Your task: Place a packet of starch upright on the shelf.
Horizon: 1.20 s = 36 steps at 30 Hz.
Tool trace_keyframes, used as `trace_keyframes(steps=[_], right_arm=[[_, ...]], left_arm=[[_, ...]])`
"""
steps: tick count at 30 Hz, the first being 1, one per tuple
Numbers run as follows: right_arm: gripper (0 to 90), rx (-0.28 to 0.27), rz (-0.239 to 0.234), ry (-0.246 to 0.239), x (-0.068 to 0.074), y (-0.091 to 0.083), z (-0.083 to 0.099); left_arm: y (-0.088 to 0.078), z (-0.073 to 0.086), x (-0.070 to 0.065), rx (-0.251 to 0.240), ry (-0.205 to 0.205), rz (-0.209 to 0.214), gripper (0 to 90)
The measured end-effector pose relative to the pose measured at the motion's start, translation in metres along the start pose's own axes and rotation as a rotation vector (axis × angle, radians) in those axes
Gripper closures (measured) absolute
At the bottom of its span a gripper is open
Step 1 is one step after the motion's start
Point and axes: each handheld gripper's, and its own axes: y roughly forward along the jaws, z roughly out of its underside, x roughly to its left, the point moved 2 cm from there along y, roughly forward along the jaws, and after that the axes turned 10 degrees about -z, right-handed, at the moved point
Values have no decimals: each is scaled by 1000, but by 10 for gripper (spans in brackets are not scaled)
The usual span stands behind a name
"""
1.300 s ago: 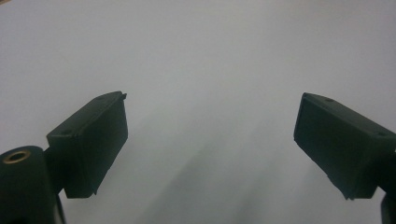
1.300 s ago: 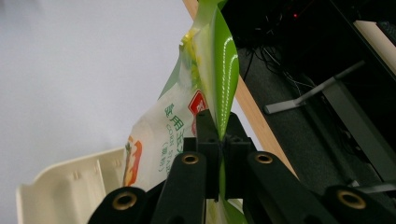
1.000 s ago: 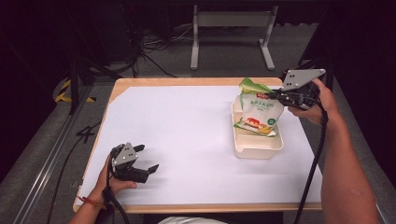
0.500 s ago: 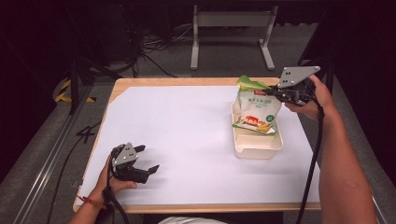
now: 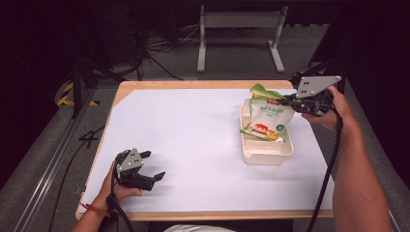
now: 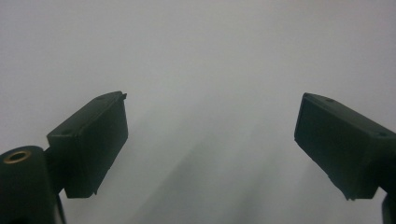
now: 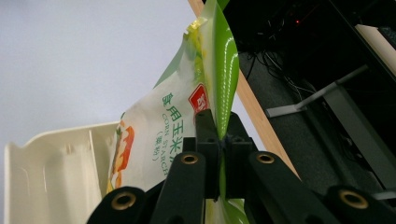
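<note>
The right gripper point(image 5: 289, 101) is pinching the corn starch bag point(image 5: 265, 118) by its edge, lifting it over the cream tray point(image 5: 268, 155) at the far right. The left gripper point(image 5: 155, 177) is resting near left, jaws apart. Next comes carrying the bag clear, I'd guess.

Left hand point(image 5: 118, 186) lower left of high view, forearm entering from bottom edge; left gripper point(image 5: 157, 178) low, jaws spread wide, nothing between. Right hand point(image 5: 333, 108) upper right, forearm along right edge; right gripper point(image 5: 286, 101) raised, jaws clamped together, pointing left.
</note>
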Motion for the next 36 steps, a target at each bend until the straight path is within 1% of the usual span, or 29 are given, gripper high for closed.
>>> trace_keyframes(steps=[2, 3, 5, 7, 9, 11, 12, 14, 15, 16, 18, 19, 20, 21, 22, 23, 24, 25, 26, 27, 30, 31, 34, 35, 36], right_arm=[[870, 8, 16, 3, 0, -5, 0], [867, 25, 22, 9, 0, -5, 0], [857, 63, 33, -14, 0, -2, 0], [855, 57, 23, -36, 0, 3, -4], [840, 40, 1, -40, 0, 8, -8], [839, 49, 0, -50, -1, 16, -12], [835, 49, 5, -50, -1, 19, -12], [828, 39, -9, -39, -1, 23, -10], [822, 40, -19, -39, 2, 27, -6], [822, 40, -19, -39, 2, 27, -6], [829, 62, -26, -41, 5, 31, -1], [826, 66, -14, -34, 6, 32, 1], [826, 61, -32, -25, 8, 32, 3], [839, 64, -32, -36, 10, 32, 5], [845, 54, -30, -33, 11, 30, 5], [847, 48, -39, -25, 11, 29, 6], [848, 44, -59, -28, 13, 28, 6], [848, 45, -61, -29, 13, 28, 7], [850, 59, -67, -28, 15, 30, 8], [850, 59, -67, -28, 15, 30, 8], [851, 115, -69, -43, 21, 41, 13], [851, 143, -73, -53, 25, 49, 16], [849, 144, -71, -44, 27, 53, 19], [851, 147, -58, -41, 26, 51, 21], [851, 147, -58, -41, 26, 51, 21]], left_arm=[[1, 0, 0, 4, -4, 1, 106], [1, 0, 0, 6, -2, 1, 106], [2, 0, -1, 8, 0, 5, 106], [2, -1, -2, 8, 2, 7, 106], [2, 0, -2, 12, 6, 8, 105], [1, 0, -1, 7, 3, 6, 106], [1, 0, -1, 8, 1, 10, 106], [1, 0, -1, 8, 4, 13, 106], [1, 1, -1, 9, 6, 14, 106], [2, 1, -1, 9, 4, 17, 106], [2, 1, -2, 12, 5, 20, 106], [2, 0, -2, 12, 7, 21, 106], [2, 0, -3, 11, 9, 21, 106], [1, 0, -3, 11, 10, 21, 106], [1, 0, -2, 13, 9, 21, 106], [2, 0, -2, 14, 7, 24, 106], [2, 0, -3, 14, 6, 26, 106], [3, 0, -3, 16, 12, 28, 106], [3, 0, -4, 18, 12, 31, 106], [3, 0, -4, 18, 12, 31, 106], [3, 0, -4, 20, 14, 32, 106], [3, 1, -4, 21, 14, 32, 106], [3, 1, -4, 20, 15, 33, 106], [3, 0, -4, 19, 16, 34, 106], [3, 0, -4, 20, 14, 34, 106]])
